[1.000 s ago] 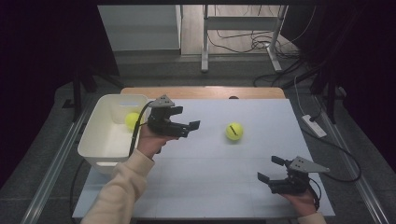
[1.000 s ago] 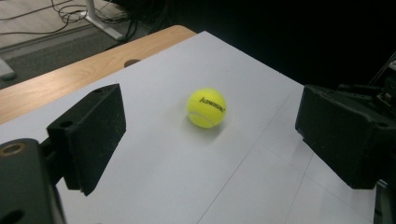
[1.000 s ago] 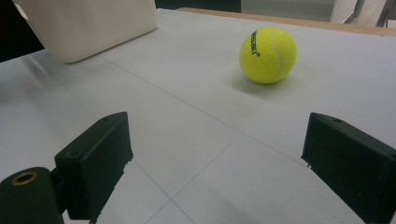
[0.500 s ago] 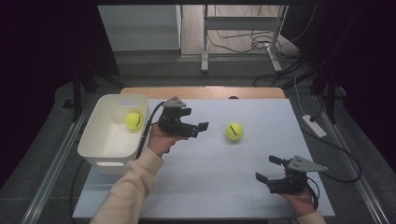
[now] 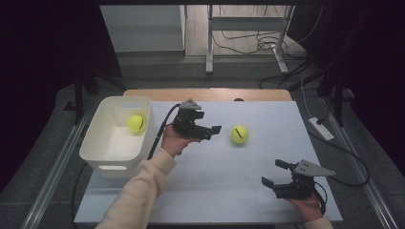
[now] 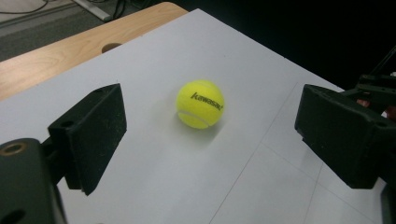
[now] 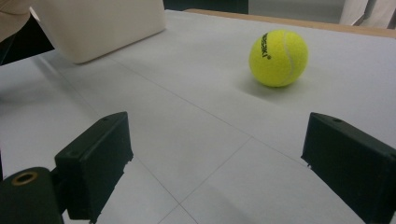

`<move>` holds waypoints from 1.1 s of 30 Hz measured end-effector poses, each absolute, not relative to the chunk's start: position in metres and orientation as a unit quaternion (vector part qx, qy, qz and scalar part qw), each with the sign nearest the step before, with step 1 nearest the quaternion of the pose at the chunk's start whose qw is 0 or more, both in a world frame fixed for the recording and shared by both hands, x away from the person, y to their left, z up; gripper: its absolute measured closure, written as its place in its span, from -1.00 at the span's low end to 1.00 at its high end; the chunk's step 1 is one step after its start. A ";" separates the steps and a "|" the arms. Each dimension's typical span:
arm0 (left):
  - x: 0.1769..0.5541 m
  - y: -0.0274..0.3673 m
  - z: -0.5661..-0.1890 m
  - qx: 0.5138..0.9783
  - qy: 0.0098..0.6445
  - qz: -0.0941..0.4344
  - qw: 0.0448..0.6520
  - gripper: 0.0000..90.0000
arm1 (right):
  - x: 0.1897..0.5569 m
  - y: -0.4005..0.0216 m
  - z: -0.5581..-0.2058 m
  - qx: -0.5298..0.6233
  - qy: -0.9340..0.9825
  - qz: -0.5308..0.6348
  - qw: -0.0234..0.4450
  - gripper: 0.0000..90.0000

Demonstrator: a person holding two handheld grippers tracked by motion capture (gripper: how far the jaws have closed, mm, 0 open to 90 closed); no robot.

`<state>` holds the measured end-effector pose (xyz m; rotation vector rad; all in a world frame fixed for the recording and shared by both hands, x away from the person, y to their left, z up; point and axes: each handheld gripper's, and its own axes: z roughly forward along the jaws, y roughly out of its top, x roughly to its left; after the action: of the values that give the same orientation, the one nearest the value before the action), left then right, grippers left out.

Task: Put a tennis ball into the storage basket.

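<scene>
A yellow tennis ball (image 5: 239, 134) lies on the white table top (image 5: 224, 167), right of centre. My left gripper (image 5: 213, 132) hovers just to its left, jaws open and empty, aimed at the ball (image 6: 200, 103), which lies ahead between the two jaws with a gap on each side. A second yellow tennis ball (image 5: 136, 123) rests inside the white bin (image 5: 100, 153) at the table's left. My right gripper (image 5: 274, 174) is near the front right corner, open and empty, with the loose ball (image 7: 278, 58) ahead of it at some distance.
The white bin (image 7: 98, 25) stands along the left edge. A wooden strip (image 5: 205, 94) borders the table's far side. Cables and a power strip (image 5: 321, 129) lie on the floor to the right. Dark floor surrounds the table.
My left gripper has travelled right from beside the bin toward the loose ball and sunk a little. The right gripper has stayed still. The ball in the bin is uncovered.
</scene>
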<state>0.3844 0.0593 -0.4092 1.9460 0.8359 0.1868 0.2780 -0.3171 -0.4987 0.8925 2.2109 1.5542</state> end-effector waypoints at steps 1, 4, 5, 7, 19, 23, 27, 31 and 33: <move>0.385 0.058 -0.411 0.800 0.344 0.075 0.486 -0.78 | 0.278 -0.317 -0.499 0.310 0.768 0.540 0.147 -0.83; 0.388 0.054 -0.414 0.803 0.344 0.074 0.481 -0.78 | 0.279 -0.317 -0.499 0.308 0.770 0.539 0.148 -0.83; 0.389 0.053 -0.415 0.802 0.345 0.072 0.481 -0.78 | 0.280 -0.316 -0.499 0.308 0.770 0.539 0.148 -0.83; 0.391 0.050 -0.418 0.803 0.346 0.071 0.480 -0.78 | 0.282 -0.315 -0.499 0.307 0.771 0.538 0.147 -0.83; 0.401 0.039 -0.430 0.804 0.348 0.064 0.477 -0.75 | 0.282 -0.312 -0.499 0.305 0.772 0.539 0.144 -0.83; 0.405 0.037 -0.434 0.806 0.349 0.060 0.475 -0.74 | 0.283 -0.311 -0.500 0.303 0.775 0.535 0.146 -0.83; 0.408 0.033 -0.437 0.811 0.344 0.061 0.470 -0.76 | 0.283 -0.311 -0.500 0.303 0.776 0.533 0.146 -0.83; 0.412 0.029 -0.441 0.811 0.341 0.056 0.472 -0.77 | 0.285 -0.310 -0.500 0.303 0.775 0.536 0.143 -0.83; 0.414 0.027 -0.443 0.811 0.341 0.053 0.473 -0.77 | 0.286 -0.310 -0.500 0.304 0.775 0.536 0.143 -0.83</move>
<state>0.4140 0.0270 -0.4433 1.9838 0.8344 0.1292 0.2855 -0.3098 -0.5002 0.8756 2.2343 1.5459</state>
